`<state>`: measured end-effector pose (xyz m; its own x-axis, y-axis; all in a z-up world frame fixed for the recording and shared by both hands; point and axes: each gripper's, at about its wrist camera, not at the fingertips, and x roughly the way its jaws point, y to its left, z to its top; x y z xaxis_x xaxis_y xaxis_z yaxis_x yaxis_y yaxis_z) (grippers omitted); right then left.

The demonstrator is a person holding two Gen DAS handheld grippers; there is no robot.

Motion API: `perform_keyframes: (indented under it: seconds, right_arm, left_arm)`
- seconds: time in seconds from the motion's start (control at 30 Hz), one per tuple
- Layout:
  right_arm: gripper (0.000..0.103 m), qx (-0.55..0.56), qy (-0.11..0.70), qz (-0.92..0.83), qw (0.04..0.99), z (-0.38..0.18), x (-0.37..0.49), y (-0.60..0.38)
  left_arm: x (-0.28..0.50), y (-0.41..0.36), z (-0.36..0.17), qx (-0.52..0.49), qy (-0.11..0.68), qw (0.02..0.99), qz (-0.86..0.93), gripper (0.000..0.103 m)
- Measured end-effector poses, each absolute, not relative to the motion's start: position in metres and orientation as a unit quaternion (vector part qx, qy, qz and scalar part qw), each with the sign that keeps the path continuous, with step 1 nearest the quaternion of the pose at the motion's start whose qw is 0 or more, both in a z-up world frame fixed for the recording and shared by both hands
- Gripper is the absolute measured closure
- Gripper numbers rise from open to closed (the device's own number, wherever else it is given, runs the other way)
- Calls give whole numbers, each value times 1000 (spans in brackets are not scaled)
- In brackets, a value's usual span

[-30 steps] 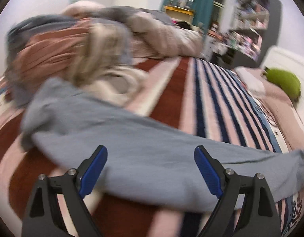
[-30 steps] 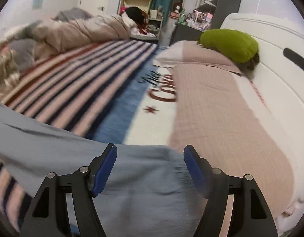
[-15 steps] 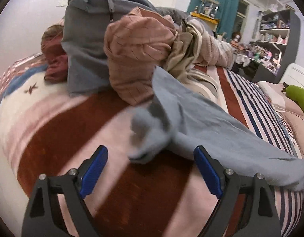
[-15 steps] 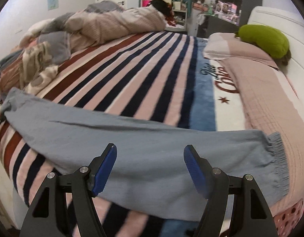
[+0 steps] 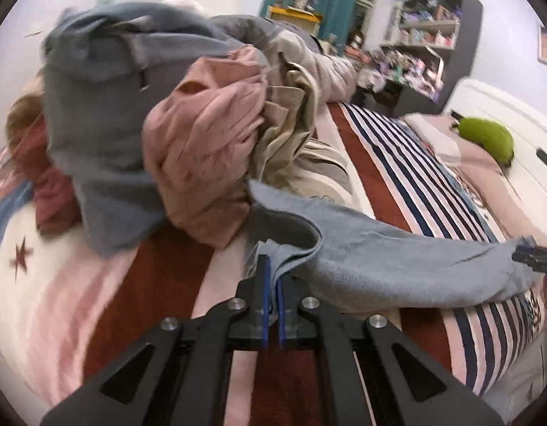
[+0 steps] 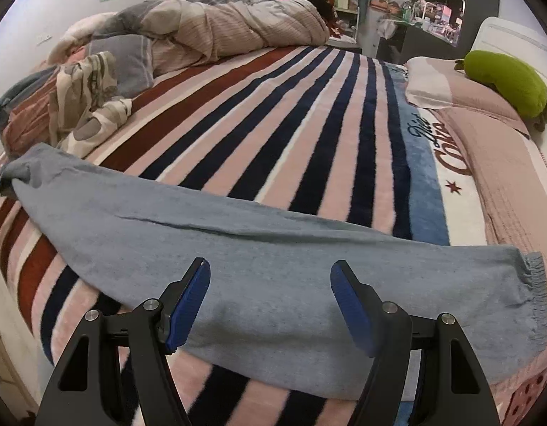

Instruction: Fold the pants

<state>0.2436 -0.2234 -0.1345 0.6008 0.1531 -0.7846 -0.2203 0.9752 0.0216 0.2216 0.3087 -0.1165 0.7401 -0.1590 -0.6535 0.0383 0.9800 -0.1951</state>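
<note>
**Fold pants: barely started**

Grey pants (image 6: 273,248) lie lengthwise along the near edge of the striped blanket (image 6: 291,124), no cross fold visible yet. Left gripper (image 5: 271,277) is clamped on the cuff end beside the clothes pile (image 5: 167,124). Right gripper (image 6: 269,284) is spread wide over the waistband half, holding nothing.

- Left gripper (image 5: 271,269): black arms drawn together, blue pads (image 5: 265,301) nearly meeting, clamped on a fold of the grey pants (image 5: 397,262) at one end, cloth bunched up between the fingers.
- Right gripper (image 6: 269,284): spread wide, blue pads (image 6: 188,305) well apart, nothing pinched, poised low over the cloth near its other, elastic end.
- Seen faintly at the right edge of the left wrist view: dark tip of the right gripper.
</note>
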Motion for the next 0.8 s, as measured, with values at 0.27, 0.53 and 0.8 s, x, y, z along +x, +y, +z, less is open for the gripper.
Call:
perform_keyframes:
  seconds: [0.27,0.53,0.8]
  right_arm:
    - [36,-44,441,116,889,-136,239,-213]
    - [36,-22,432,114,894,-133,236,-225]
    - [36,20,430,131,893,-140,230,-232]
  left_arm:
    - [251,342,-153,-104,436,893,31,45]
    - [197,332,-139,-187,393,900,-22,35]
    - [196,288,-196,-367,348,856,-113,33]
